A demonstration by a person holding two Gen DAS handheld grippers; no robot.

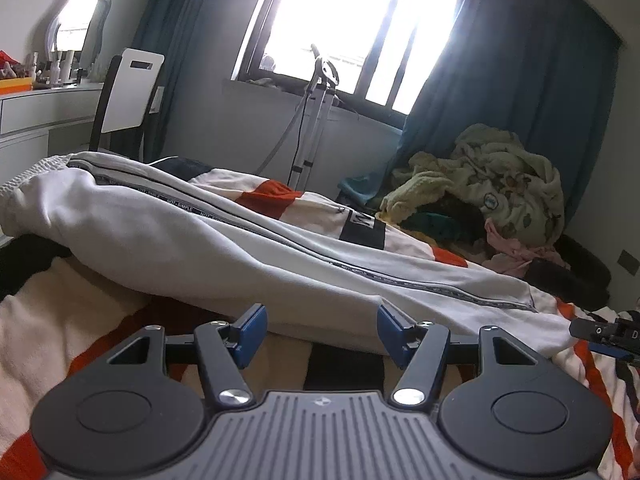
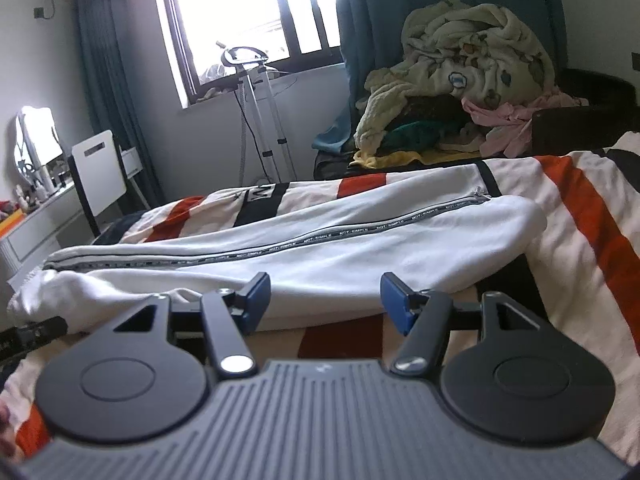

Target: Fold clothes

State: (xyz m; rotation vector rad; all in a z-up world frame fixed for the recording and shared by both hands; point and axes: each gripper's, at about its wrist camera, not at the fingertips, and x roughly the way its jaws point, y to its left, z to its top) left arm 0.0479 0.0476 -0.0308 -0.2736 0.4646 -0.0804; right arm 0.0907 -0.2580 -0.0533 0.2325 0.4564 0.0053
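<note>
A white garment (image 1: pixel 224 248) with a dark printed stripe and a zip along its length lay stretched across the bed (image 1: pixel 48 320), on top of a blanket (image 2: pixel 592 216) striped in cream, orange and black. In the left wrist view the left gripper (image 1: pixel 320 330) sat low over the blanket just in front of the garment's near edge, its blue-padded fingers (image 1: pixel 251 334) standing apart with nothing between them but the edge of the white cloth beyond. At the far right edge of that view the tip of the right gripper (image 1: pixel 604 336) showed beside the garment's end. In the right wrist view the right gripper (image 2: pixel 324 302) likewise pointed at the near edge of the garment, its fingers (image 2: pixel 394 300) apart and not pressing on the fabric. Whether either pair of fingertips touched the cloth could not be told. Behind the bed, a heap of clothes (image 2: pixel 460 80) in pale green, pink and dark green was piled against a teal curtain (image 1: pixel 520 80). A bright window (image 1: pixel 340 20), a standing steamer (image 1: pixel 316 120), a white chair (image 1: pixel 128 92) and a dresser (image 1: pixel 36 116) with a mirror (image 1: pixel 76 16) stood farther back.
</note>
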